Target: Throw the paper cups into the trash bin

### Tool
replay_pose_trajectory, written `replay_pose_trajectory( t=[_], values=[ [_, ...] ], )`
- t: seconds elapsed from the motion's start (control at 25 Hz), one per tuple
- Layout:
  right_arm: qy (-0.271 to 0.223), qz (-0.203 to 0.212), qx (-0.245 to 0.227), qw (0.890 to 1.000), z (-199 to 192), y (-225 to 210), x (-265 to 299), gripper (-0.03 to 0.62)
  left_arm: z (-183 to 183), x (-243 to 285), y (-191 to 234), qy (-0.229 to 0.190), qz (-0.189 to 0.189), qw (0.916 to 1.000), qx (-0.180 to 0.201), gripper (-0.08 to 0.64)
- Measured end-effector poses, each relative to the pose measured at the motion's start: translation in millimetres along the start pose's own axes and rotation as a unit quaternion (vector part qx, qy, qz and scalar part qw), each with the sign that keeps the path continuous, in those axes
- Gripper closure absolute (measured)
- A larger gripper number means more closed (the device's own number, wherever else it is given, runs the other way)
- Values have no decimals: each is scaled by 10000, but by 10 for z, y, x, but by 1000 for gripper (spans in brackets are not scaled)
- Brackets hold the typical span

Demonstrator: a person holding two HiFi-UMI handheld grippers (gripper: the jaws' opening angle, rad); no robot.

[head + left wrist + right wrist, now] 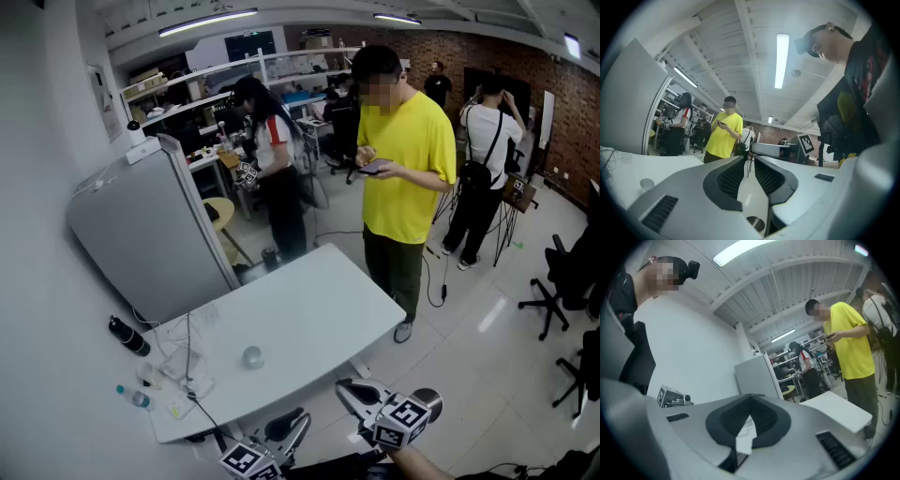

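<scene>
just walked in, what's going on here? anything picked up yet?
Nothing picked up yet. A person holds both tongs over the near edge of the white table. The right tongs are shut and empty. The left tongs stand a narrow slit apart, also empty. What looks like a paper cup sits on the table, apart from both. A bystander in a yellow shirt stands beyond the far edge.

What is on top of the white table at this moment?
On the white table one paper cup stands alone near the front, with cables and papers at the left corner. Whatever lies under the papers is covered.
</scene>
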State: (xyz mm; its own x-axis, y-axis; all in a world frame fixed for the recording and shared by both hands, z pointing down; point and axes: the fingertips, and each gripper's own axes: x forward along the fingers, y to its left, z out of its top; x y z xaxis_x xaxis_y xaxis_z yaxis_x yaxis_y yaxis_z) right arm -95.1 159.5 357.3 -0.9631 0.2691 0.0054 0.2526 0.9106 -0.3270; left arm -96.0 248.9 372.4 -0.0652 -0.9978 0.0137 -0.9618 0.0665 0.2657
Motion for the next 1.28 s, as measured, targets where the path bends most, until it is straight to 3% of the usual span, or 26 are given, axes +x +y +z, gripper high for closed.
replay_pose_trajectory(
  t=[0.2, 0.4, 0.64, 0.84, 1.28],
  values=[
    [-82, -209, 103, 9997, 136, -96, 68, 588, 145, 9, 62, -115, -24, 9999, -57, 509],
    [-90, -379, 188, 9991, 69, -208, 42, 588, 151, -59, 240, -59, 234, 9997, 54, 509],
    [-32, -778, -420, 9961, 229, -410, -101, 588, 233, -127, 687, 2, 689, 9976, 28, 532],
    [-104, -962, -608, 9934, 305, -486, -144, 588, 312, -140, 761, 25, 658, 9972, 356, 532],
    [-252, -887, -598, 9939, 193, -167, -74, 588, 225, -262, 785, 162, 607, 9974, 355, 540]
  ],
)
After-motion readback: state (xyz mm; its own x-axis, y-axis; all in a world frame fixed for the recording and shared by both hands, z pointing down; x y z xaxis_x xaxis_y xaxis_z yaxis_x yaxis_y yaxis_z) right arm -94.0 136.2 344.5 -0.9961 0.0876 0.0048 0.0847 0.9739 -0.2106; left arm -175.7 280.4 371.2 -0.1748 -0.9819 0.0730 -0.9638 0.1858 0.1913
